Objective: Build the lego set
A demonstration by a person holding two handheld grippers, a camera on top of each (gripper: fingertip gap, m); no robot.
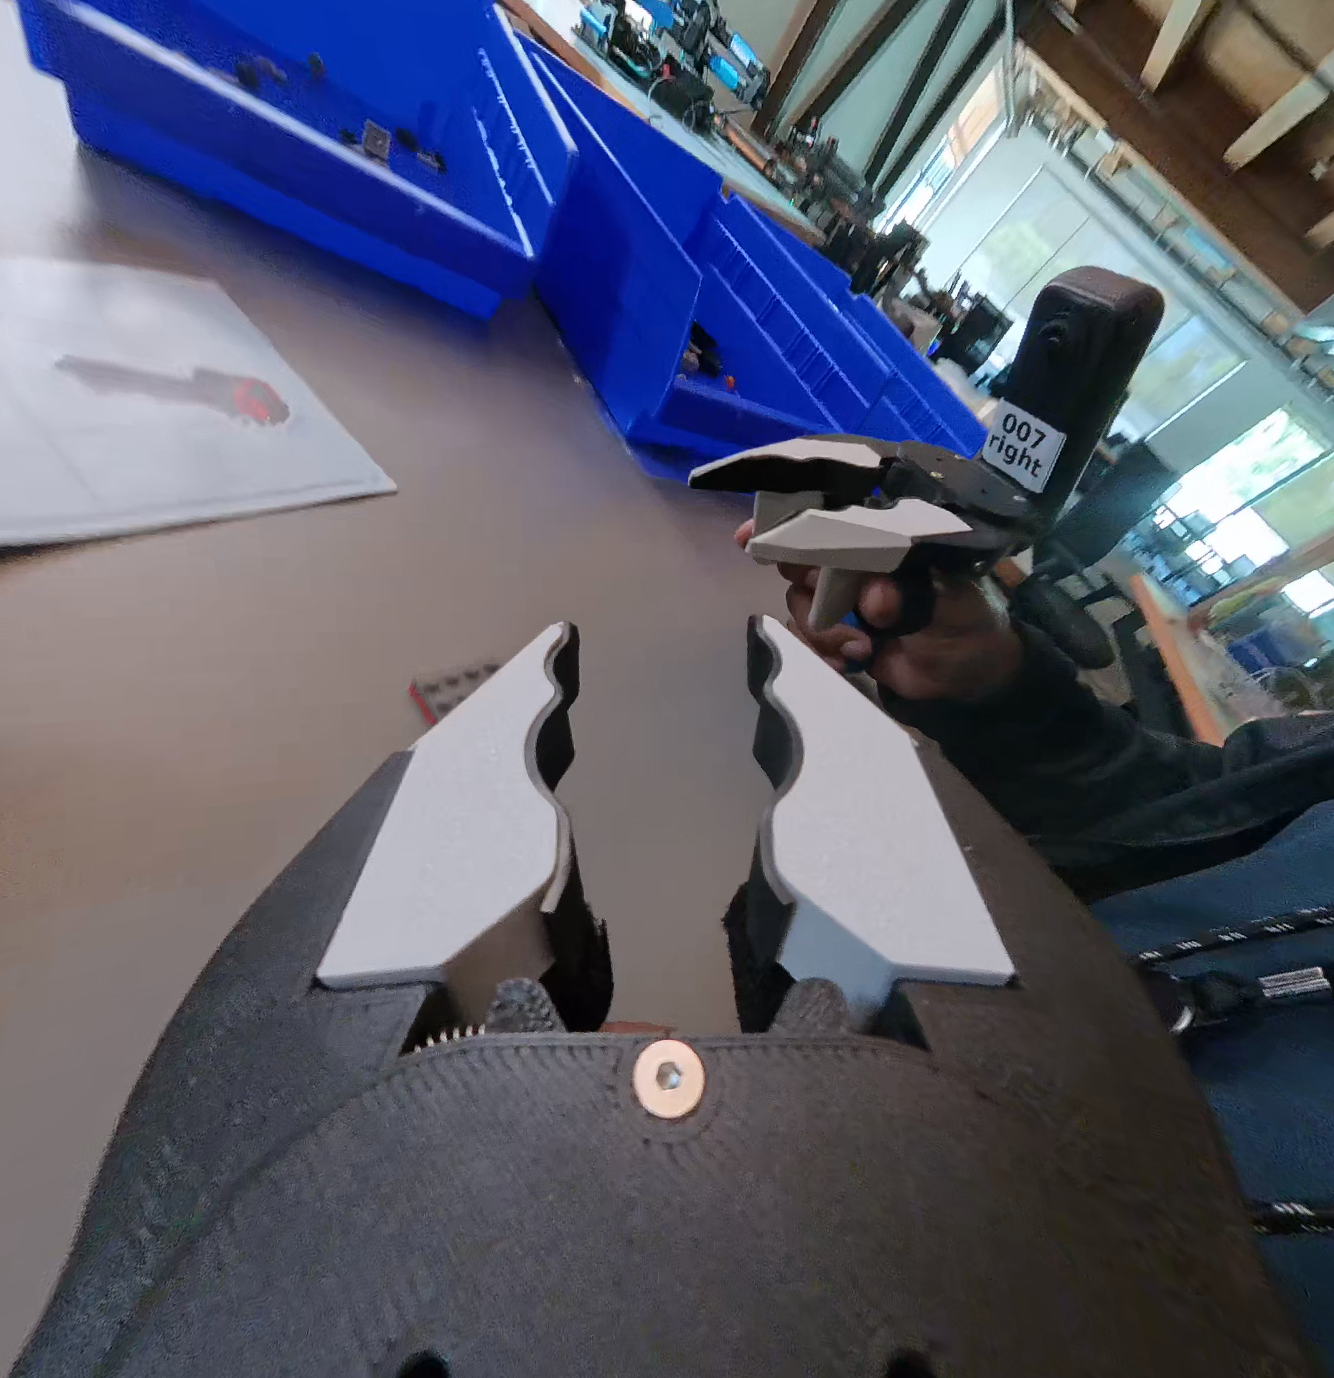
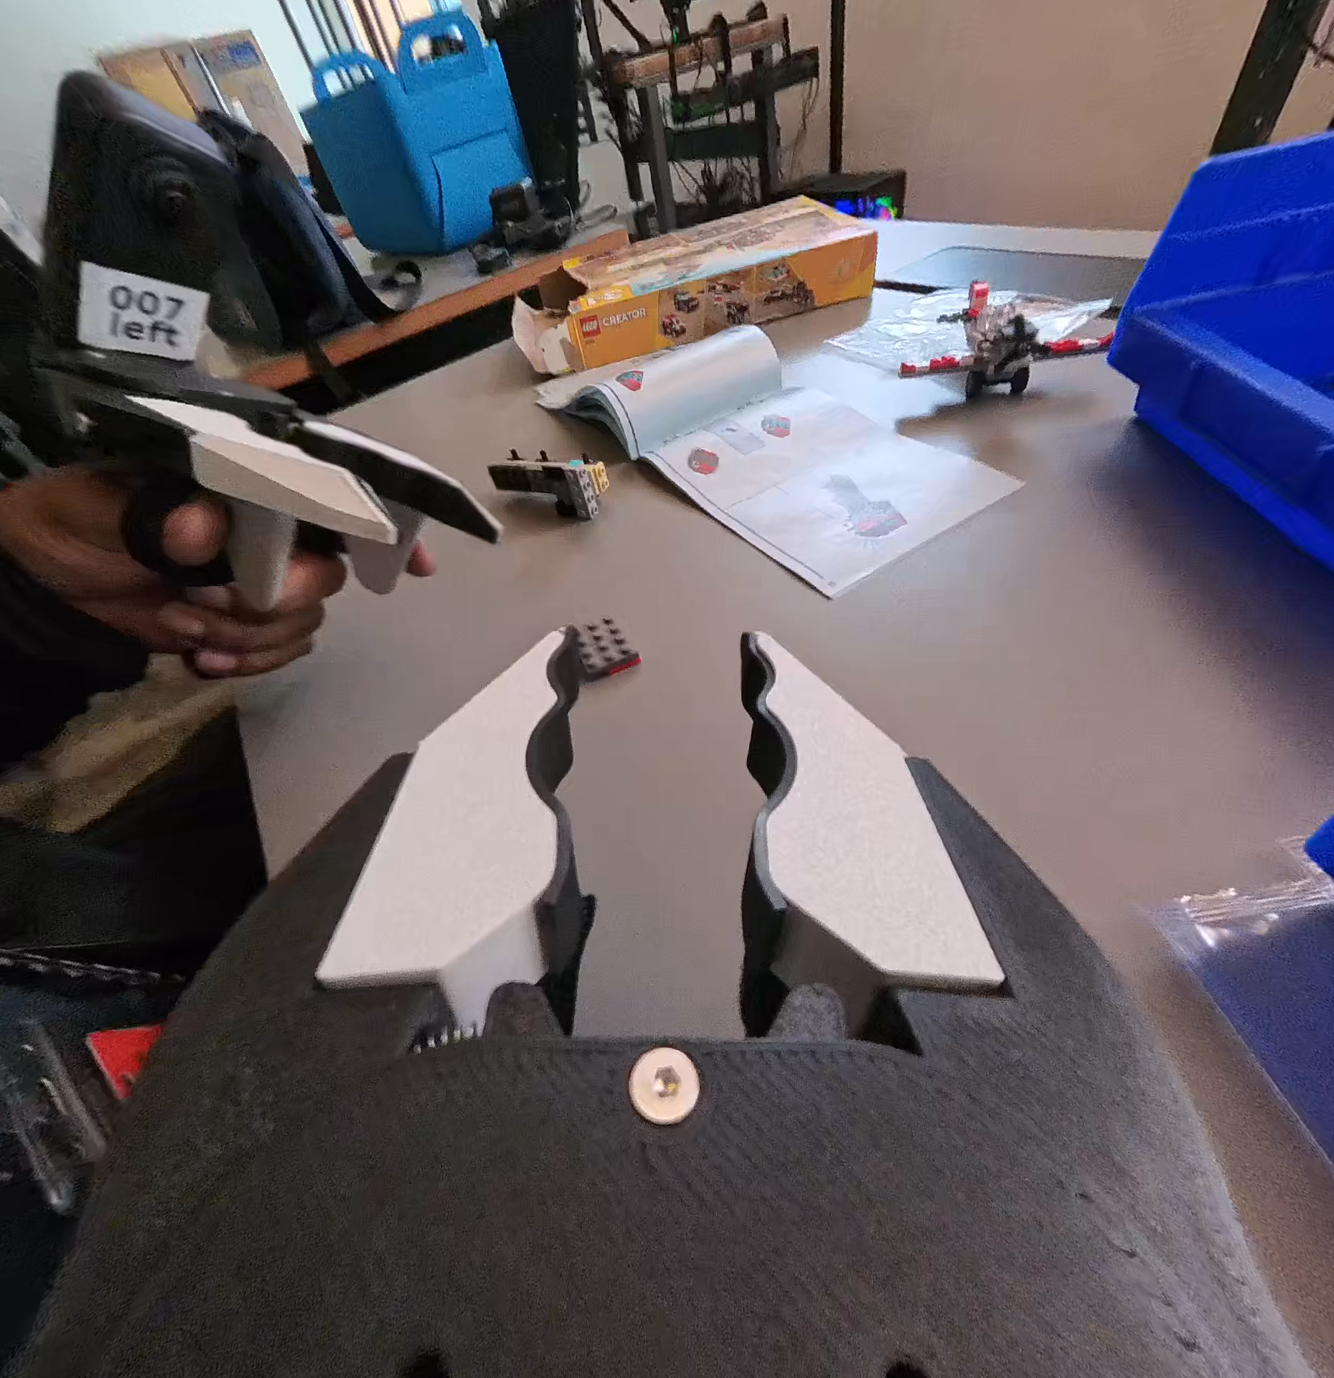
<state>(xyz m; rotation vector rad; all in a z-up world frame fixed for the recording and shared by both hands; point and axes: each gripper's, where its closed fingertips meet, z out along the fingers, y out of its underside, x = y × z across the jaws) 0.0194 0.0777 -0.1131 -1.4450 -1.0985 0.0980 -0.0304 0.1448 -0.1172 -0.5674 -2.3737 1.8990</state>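
A small dark grey studded plate with a red underside (image 2: 605, 650) lies flat on the grey table (image 2: 947, 671), just past my right gripper's left fingertip. It also shows in the left wrist view (image 1: 449, 687), partly hidden behind the left finger. My right gripper (image 2: 652, 641) is open and empty above the table. My left gripper (image 1: 662, 634) is open and empty too. A small black, grey and yellow partial build (image 2: 555, 477) lies farther back. Each gripper shows in the other's view: the right one (image 1: 731, 514), the left one (image 2: 447, 526).
An open instruction booklet (image 2: 783, 455) lies mid-table, also in the left wrist view (image 1: 127, 403). A yellow set box (image 2: 716, 287) and a built red-and-white plane (image 2: 999, 350) sit behind it. Blue parts bins stand at the right (image 2: 1245, 328) and along the far side (image 1: 350, 149).
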